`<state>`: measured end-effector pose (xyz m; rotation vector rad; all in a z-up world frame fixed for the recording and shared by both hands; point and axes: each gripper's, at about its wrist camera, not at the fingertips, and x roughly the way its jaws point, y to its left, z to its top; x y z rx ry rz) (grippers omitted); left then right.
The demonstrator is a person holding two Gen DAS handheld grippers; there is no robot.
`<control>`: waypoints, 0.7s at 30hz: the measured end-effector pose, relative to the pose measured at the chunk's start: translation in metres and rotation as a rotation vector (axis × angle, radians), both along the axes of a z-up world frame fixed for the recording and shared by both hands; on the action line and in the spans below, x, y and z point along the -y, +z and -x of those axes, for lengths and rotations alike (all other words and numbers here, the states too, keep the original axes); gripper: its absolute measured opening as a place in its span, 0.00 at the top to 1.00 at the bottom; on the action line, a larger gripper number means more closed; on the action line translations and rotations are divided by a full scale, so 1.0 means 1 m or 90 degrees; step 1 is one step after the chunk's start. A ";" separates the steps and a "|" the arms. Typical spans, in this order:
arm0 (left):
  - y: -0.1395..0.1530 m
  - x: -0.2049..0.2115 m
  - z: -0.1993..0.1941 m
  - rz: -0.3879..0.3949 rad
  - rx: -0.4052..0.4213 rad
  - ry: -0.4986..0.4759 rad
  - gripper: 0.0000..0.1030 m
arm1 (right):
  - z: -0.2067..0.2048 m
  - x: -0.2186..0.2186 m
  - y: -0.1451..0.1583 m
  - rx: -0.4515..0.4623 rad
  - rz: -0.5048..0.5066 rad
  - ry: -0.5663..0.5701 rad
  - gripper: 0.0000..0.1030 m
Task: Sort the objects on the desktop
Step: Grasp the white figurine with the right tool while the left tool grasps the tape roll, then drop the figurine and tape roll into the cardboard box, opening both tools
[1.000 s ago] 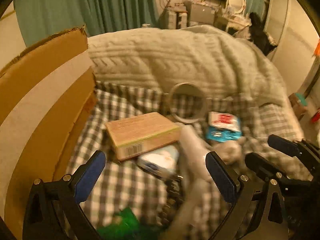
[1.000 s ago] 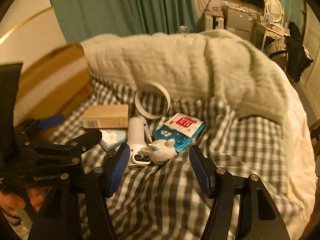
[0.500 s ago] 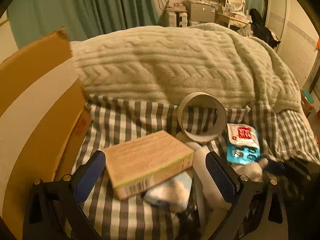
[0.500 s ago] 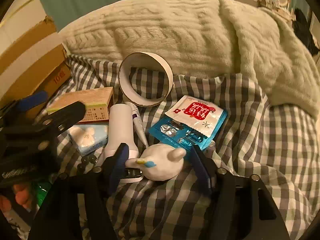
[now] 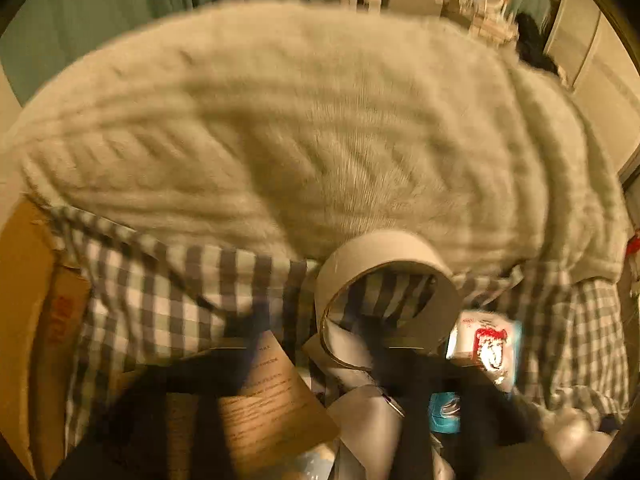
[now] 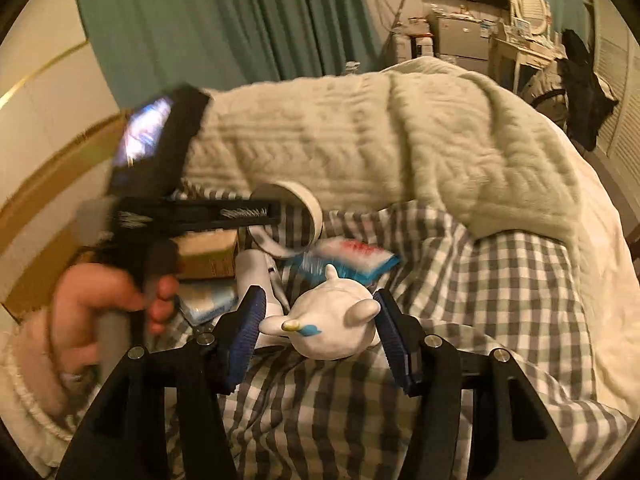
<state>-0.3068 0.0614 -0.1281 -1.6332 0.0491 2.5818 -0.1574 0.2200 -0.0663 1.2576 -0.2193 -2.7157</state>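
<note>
In the right wrist view my right gripper (image 6: 318,328) is open, its blue pads either side of a white plush toy (image 6: 332,332) on the checked sheet (image 6: 500,304). Behind it lie a white bottle (image 6: 256,268), a red-and-blue packet (image 6: 352,258), a brown box (image 6: 208,256), a tissue pack (image 6: 208,304) and a tape ring (image 6: 300,208). The left gripper body (image 6: 192,216) is held in a hand at left. In the blurred left wrist view its dark fingers (image 5: 392,392) straddle the brown box (image 5: 264,400), close to the tape ring (image 5: 384,292); the jaw state is unclear.
A cream knitted blanket (image 6: 380,140) covers the far bed. A cardboard carton (image 5: 24,320) stands at the left edge. Green curtains (image 6: 224,20) and furniture lie beyond.
My left gripper has pushed forward and down over the brown box toward the tape ring. My right gripper has closed in around the white plush toy.
</note>
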 end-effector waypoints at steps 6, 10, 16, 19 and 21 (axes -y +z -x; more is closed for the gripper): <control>0.008 0.004 -0.021 -0.030 -0.030 -0.012 0.96 | -0.004 -0.007 0.023 -0.032 -0.004 -0.020 0.46; 0.045 0.010 -0.054 -0.054 -0.088 -0.023 0.97 | -0.011 -0.012 0.030 -0.037 0.011 -0.027 0.47; 0.118 0.026 -0.108 -0.070 -0.182 -0.027 0.97 | -0.028 -0.006 0.051 -0.050 0.024 -0.021 0.47; 0.156 0.037 -0.129 -0.067 -0.230 -0.023 0.97 | -0.038 0.001 0.069 -0.070 0.023 -0.011 0.47; 0.177 0.051 -0.145 -0.084 -0.232 -0.003 0.97 | -0.046 0.011 0.086 -0.088 0.020 0.003 0.48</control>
